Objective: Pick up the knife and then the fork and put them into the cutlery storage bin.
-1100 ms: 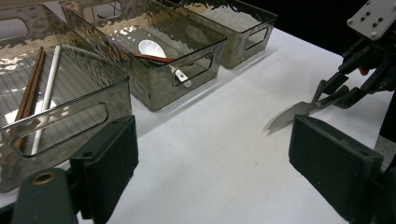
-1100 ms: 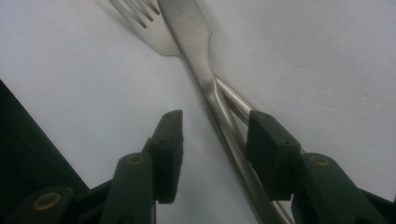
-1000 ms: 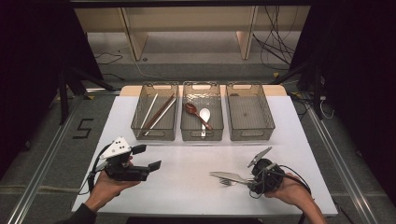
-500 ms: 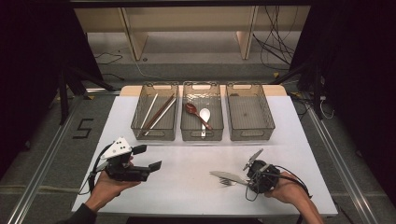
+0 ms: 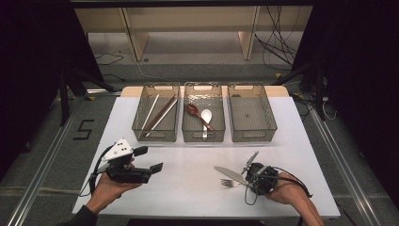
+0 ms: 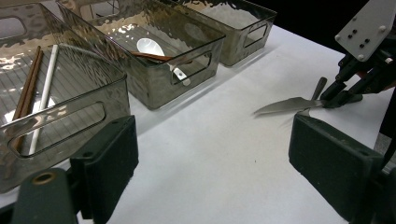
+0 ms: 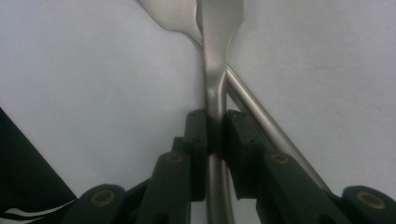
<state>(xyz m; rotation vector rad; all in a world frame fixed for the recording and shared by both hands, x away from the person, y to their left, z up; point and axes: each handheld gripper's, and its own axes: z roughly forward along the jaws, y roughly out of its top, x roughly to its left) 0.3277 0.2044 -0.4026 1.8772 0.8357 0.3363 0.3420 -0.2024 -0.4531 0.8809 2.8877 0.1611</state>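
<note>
A steel knife (image 5: 227, 172) lies on the white table (image 5: 188, 188) at the front right, blade pointing left. A steel fork (image 5: 229, 183) lies right beside it. My right gripper (image 5: 245, 178) has just been closing its jaws with the knife's handle between them. In the right gripper view the pads (image 7: 196, 140) now press on that handle (image 7: 215, 88), and the fork's handle (image 7: 261, 121) crosses underneath. The left gripper view shows the blade (image 6: 285, 105) sticking out of the right gripper (image 6: 337, 96). My left gripper (image 5: 149, 158) is held at the front left, open and empty.
Three clear bins stand in a row at the back. The left bin (image 5: 155, 137) holds chopsticks (image 5: 157, 114), the middle bin (image 5: 203, 139) holds a brown spoon (image 5: 193, 110) and a white spoon (image 5: 206, 115), and nothing lies in the right bin (image 5: 254, 138).
The right gripper's jaws have come together on the knife's handle, and that hand has shifted slightly. The left gripper has stayed where it was.
</note>
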